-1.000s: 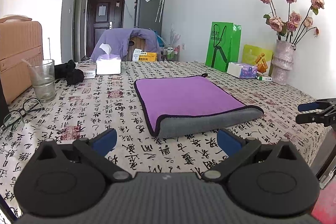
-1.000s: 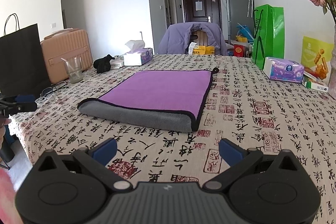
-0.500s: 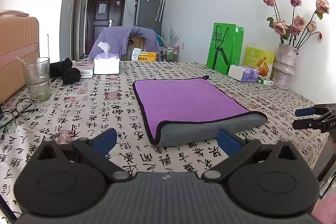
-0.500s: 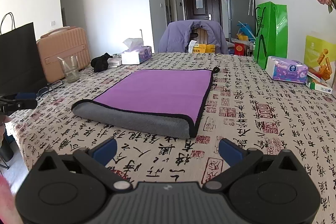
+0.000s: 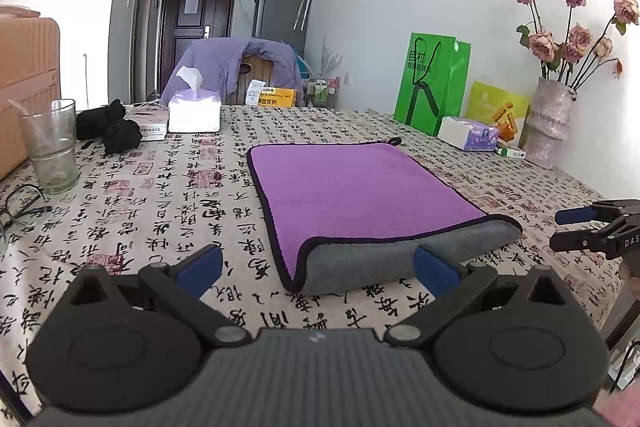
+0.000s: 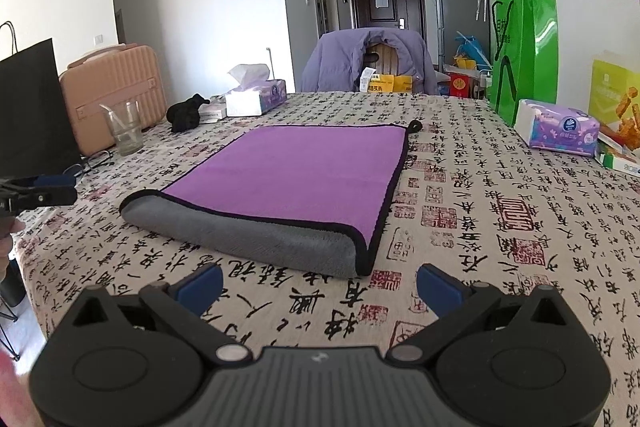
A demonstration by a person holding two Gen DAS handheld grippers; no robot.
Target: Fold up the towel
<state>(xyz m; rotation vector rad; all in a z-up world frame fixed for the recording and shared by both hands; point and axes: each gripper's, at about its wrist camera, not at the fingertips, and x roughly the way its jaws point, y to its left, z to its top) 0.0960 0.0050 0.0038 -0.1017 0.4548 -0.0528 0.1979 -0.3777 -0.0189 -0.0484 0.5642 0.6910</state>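
A purple towel (image 5: pixel 352 187) with a grey underside and black trim lies folded on the patterned tablecloth, its rolled grey fold nearest me. It also shows in the right wrist view (image 6: pixel 296 171). My left gripper (image 5: pixel 318 265) is open and empty, just short of the towel's near left corner. My right gripper (image 6: pixel 318 285) is open and empty, just short of the near right corner. Each gripper shows in the other's view: the right gripper (image 5: pixel 576 229) at the far right, the left gripper (image 6: pixel 48 189) at the far left.
A glass (image 5: pixel 50 147), spectacles (image 5: pixel 20 205), a black cloth (image 5: pixel 108 127) and a tissue box (image 5: pixel 194 109) stand at the left. A green bag (image 5: pixel 432 83), a tissue pack (image 5: pixel 468 133) and a vase of roses (image 5: pixel 548 119) line the right wall. A draped chair (image 6: pixel 368 63) stands behind the table.
Both grippers have lowered slightly and edged closer to the towel's near edge. The towel has not moved. Both stay open.
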